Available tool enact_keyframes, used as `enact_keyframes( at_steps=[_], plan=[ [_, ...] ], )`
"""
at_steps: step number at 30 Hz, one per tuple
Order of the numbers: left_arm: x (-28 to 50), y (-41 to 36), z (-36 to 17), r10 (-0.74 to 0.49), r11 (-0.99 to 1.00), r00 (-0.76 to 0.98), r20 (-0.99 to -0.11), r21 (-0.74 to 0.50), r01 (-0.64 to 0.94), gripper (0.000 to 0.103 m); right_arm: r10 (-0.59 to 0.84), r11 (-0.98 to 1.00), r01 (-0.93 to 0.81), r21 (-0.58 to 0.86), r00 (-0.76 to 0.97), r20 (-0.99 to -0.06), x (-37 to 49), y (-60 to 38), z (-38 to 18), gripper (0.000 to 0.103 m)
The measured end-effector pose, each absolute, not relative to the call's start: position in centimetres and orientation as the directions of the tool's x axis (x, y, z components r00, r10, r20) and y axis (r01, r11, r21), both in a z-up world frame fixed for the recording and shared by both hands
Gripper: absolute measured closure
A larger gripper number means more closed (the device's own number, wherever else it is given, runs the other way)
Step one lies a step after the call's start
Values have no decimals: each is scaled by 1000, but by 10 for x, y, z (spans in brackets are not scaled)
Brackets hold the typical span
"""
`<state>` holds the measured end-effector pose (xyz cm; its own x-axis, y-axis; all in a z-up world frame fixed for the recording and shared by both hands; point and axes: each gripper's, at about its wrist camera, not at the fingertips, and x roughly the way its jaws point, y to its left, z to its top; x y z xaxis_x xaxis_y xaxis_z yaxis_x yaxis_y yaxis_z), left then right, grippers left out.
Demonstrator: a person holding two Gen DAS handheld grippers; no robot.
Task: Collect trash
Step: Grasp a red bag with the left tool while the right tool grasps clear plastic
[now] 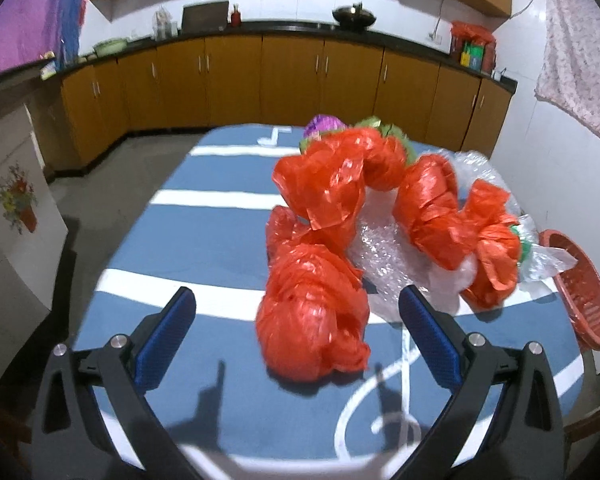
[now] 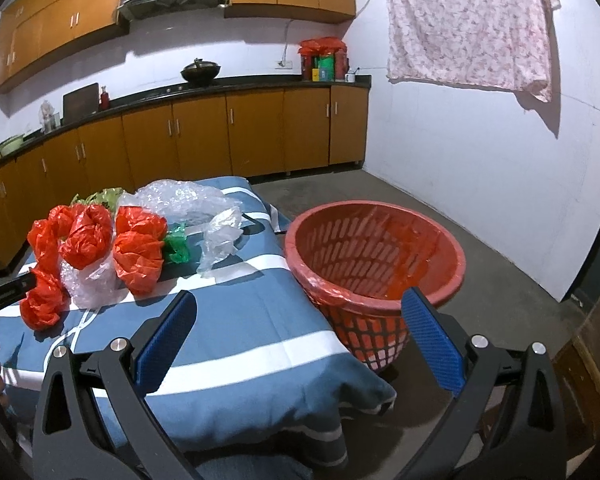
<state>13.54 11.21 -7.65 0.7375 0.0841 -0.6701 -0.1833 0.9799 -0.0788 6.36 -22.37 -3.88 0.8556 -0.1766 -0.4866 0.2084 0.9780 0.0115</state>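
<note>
Left wrist: jaws wide apart, empty, flanking nearest red bag (image 1: 314, 312).

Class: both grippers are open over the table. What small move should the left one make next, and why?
Probably ease the left gripper forward and close on the nearest red bag: it lies crumpled between the open jaws, and the basket beside the table looks empty.

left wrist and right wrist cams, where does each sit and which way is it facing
Left wrist: on the left gripper, low over the blue striped cloth, facing the red bags; its open fingers show.
Right wrist: on the right gripper, at the cloth's edge, facing the red basket; its open fingers show.
Shared: bags, bubble wrap, basket, kitchen cabinets.
</note>
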Motion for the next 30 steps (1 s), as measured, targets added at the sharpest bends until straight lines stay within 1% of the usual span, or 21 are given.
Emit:
enact_keyframes(
  at_steps=[4, 8, 12, 14, 16, 18, 20, 21, 22, 24, 30],
  plan=[
    [159, 113, -91, 88, 982, 698, -710, -55, -179, 23, -171, 981, 196, -3, 849, -500, 77, -219, -42, 2],
    [171, 116, -98, 75, 985, 688, -722, -52, -163, 26, -163, 982, 187, -4, 844, -511, 91, -217, -45, 2],
    [173, 120, -101, 50, 990, 682, -730, -52, -129, 38, -141, 985, 170, 8, 845, -517, 104, -213, -45, 2],
    [171, 124, -104, 39, 991, 676, -736, -56, -119, 39, -132, 987, 159, 9, 846, -517, 110, -209, -46, 2],
    [173, 127, -108, 29, 991, 665, -746, -66, -117, 37, -121, 989, 147, 9, 848, -515, 116, -204, -45, 2],
    [175, 130, -110, 16, 990, 664, -748, -82, -116, 36, -111, 991, 135, 9, 851, -513, 121, -198, -44, 2],
    [175, 130, -111, 8, 989, 669, -743, -91, -113, 44, -104, 992, 124, 4, 855, -507, 123, -193, -43, 2],
    [175, 131, -110, 1, 990, 670, -742, -95, -106, 52, -104, 993, 120, -1, 857, -505, 124, -191, -43, 2],
    [176, 130, -109, -4, 990, 671, -741, -97, -100, 54, -103, 993, 116, -6, 858, -502, 125, -190, -42, 2],
    [173, 131, -107, -5, 992, 676, -737, -91, -92, 57, -103, 994, 113, -11, 859, -501, 129, -188, -41, 2],
    [158, 149, -99, 31, 991, 692, -721, -67, -114, 58, -118, 989, 144, 11, 850, -513, 143, -197, -44, 2]
  ],
)
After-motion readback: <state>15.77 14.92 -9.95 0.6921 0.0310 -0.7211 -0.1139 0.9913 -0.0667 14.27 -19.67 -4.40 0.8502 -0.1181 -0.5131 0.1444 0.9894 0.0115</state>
